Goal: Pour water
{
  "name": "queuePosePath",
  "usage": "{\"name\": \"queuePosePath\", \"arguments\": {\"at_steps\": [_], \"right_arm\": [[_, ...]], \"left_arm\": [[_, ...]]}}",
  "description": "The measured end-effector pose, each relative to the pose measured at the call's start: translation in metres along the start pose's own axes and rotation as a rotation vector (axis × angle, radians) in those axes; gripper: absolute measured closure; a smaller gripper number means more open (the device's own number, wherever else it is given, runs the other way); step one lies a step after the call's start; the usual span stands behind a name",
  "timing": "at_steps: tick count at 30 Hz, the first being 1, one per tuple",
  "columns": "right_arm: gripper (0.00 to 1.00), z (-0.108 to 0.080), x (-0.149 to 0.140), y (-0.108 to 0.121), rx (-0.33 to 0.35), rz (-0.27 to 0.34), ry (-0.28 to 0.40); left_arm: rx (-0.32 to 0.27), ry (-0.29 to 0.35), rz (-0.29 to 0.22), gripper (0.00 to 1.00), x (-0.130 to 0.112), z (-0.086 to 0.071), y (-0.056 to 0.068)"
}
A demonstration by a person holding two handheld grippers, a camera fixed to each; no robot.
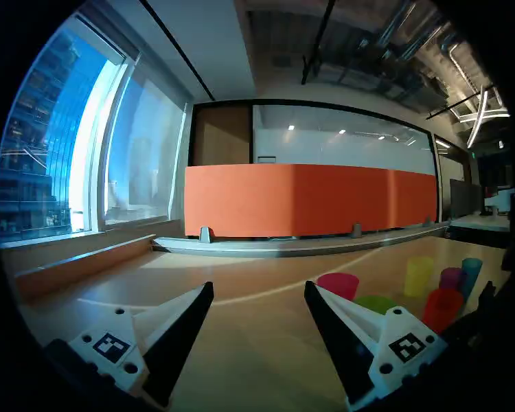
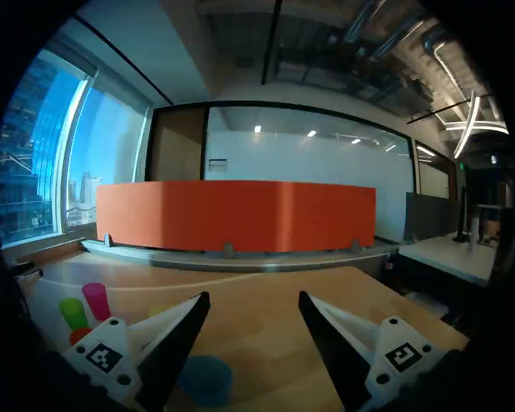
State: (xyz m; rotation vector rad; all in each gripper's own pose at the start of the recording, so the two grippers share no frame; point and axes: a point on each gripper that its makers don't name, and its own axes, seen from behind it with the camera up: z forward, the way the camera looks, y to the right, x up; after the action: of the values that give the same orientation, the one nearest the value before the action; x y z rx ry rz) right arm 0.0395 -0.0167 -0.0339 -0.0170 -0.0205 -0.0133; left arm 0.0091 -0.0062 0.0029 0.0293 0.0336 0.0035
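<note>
In the left gripper view, several coloured plastic cups stand on the wooden table at the right: a pink cup (image 1: 338, 284), a green one (image 1: 375, 303), a yellow one (image 1: 419, 275), a purple one (image 1: 452, 278), a teal one (image 1: 472, 272) and a red one (image 1: 443, 309). My left gripper (image 1: 257, 295) is open above bare table, left of the cups. In the right gripper view, my right gripper (image 2: 253, 302) is open too. A blue cup (image 2: 206, 380) sits low between its fingers, close to the left finger. A green cup (image 2: 73, 312), a pink cup (image 2: 97, 300) and a red cup (image 2: 79, 336) stand at the left.
The wooden table (image 1: 257, 357) runs back to an orange partition (image 1: 305, 199) on a grey rail. Large windows (image 1: 65, 158) line the left side. Another desk (image 2: 456, 257) stands beyond the table's right edge.
</note>
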Motion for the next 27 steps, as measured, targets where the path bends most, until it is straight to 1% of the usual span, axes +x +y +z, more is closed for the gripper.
{"name": "queuePosePath", "arguments": {"at_steps": [9, 17, 27], "right_arm": [[0.00, -0.002, -0.002, 0.004, -0.002, 0.007, 0.001], [0.00, -0.006, 0.001, 0.010, 0.004, 0.016, 0.020], [0.00, -0.009, 0.013, 0.019, 0.007, -0.047, 0.063]], "left_arm": [[-0.007, -0.014, 0.000, 0.02, -0.003, 0.001, 0.002], [-0.008, -0.017, 0.003, 0.01, -0.002, 0.001, 0.002], [-0.008, -0.017, 0.002, 0.02, -0.002, 0.001, 0.002]]}}
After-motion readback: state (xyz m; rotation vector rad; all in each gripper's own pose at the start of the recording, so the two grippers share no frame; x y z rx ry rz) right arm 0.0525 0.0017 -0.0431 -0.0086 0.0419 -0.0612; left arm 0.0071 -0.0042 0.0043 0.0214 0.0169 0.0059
